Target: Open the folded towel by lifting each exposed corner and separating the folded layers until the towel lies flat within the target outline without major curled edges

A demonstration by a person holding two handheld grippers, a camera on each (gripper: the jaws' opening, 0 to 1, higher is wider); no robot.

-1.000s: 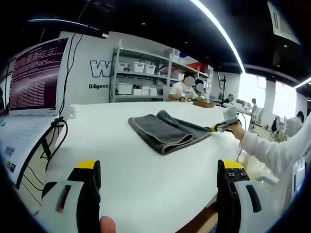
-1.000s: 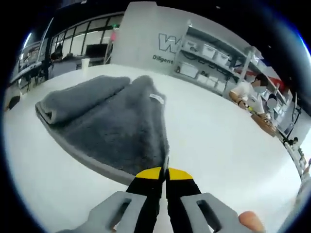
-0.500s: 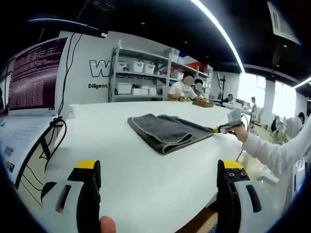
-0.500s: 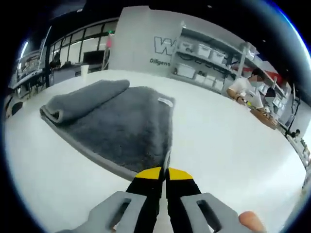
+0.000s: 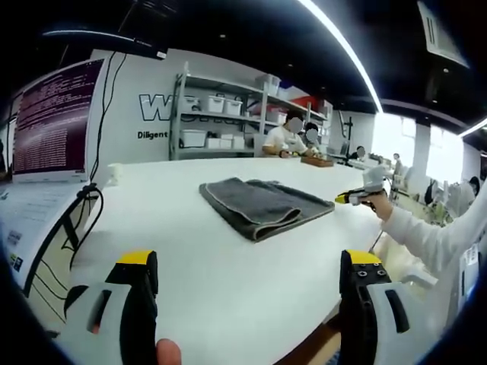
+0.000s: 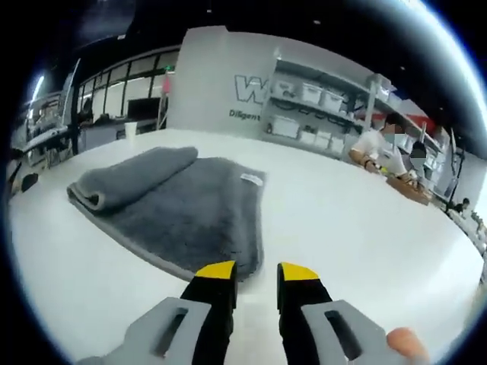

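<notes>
Towel (image 6: 179, 209) lay on the white table (image 6: 358, 228), grey and partly unfolded: in the right gripper view one layer was spread flat toward 5 o'clock, while a thicker folded roll sat along its 10 o'clock side. A small white label (image 6: 249, 179) rested near the flat layer's far edge at about 1 o'clock from the towel's middle; its print was too small to read. The near corner of the flat layer lay just beyond the right gripper (image 6: 256, 271), whose yellow-tipped jaws stood apart with a gap between them, holding nothing. Whether the corner touched the left jaw tip could not be told, since the tip overlapped the towel's edge.

In the left gripper view the towel (image 5: 259, 205) sat toward the far middle of the table (image 5: 190, 258), well apart from the left gripper (image 5: 251, 266), whose jaws were spread wide at 7 and 5 o'clock, empty. The right gripper (image 5: 351, 198) showed at 3 o'clock, just off the towel's nearest corner, in a hand whose white sleeve (image 5: 426, 236) ran off the edge. Its jaws there were too small to judge.

A monitor (image 5: 49, 125) with lines of unreadable text stood at 9 o'clock, cut off by the rim, with cables (image 5: 91, 205) hanging below it. Shelves (image 5: 228, 114) with white bins and wall lettering, partly hidden behind them, filled the background; seated people (image 5: 289, 141) were at a far bench.
</notes>
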